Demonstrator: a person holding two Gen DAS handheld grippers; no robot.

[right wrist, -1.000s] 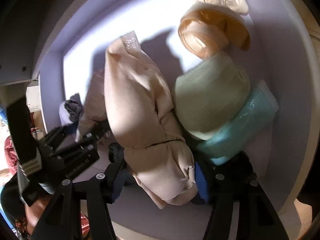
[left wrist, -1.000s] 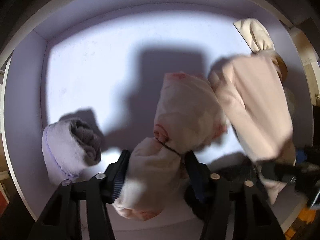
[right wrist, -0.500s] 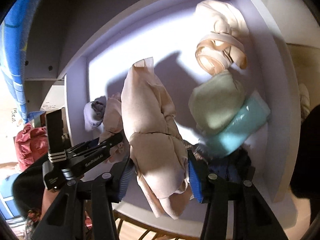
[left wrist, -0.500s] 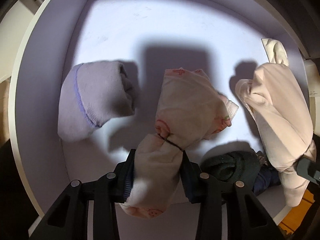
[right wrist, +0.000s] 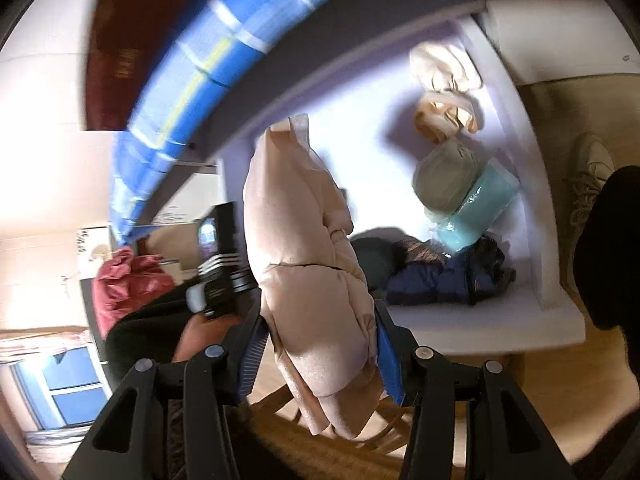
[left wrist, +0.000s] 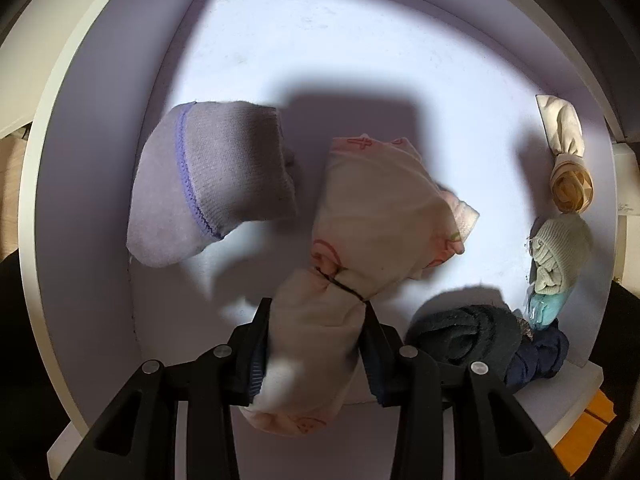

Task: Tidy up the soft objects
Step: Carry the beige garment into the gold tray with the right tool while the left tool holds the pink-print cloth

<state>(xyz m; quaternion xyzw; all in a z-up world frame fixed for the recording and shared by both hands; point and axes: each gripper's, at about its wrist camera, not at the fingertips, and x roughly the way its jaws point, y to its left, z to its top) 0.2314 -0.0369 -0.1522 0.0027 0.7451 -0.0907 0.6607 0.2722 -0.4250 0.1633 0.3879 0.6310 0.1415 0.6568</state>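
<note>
My left gripper (left wrist: 316, 312) is shut on a cream printed cloth bundle (left wrist: 376, 216) tied with a black band, held inside a white shelf compartment (left wrist: 360, 52). A grey sock roll with a purple stripe (left wrist: 208, 180) lies to its left. My right gripper (right wrist: 320, 324) is shut on a peach cloth bundle (right wrist: 304, 240), held outside the compartment's front edge (right wrist: 480, 332). The left gripper's body (right wrist: 220, 264) shows at the left of the right wrist view.
Along the compartment's right wall lie a cream tied roll (left wrist: 564, 132), a tan roll (left wrist: 572, 188), a pale green knit roll (left wrist: 560, 252), a teal packet (left wrist: 544, 308), and dark green (left wrist: 468, 336) and navy (left wrist: 540, 356) cloths. A red cloth (right wrist: 124, 284) lies outside at left.
My right gripper has pulled back out of the compartment with the peach bundle. My left gripper has shifted, so the grey sock roll now looms larger at left.
</note>
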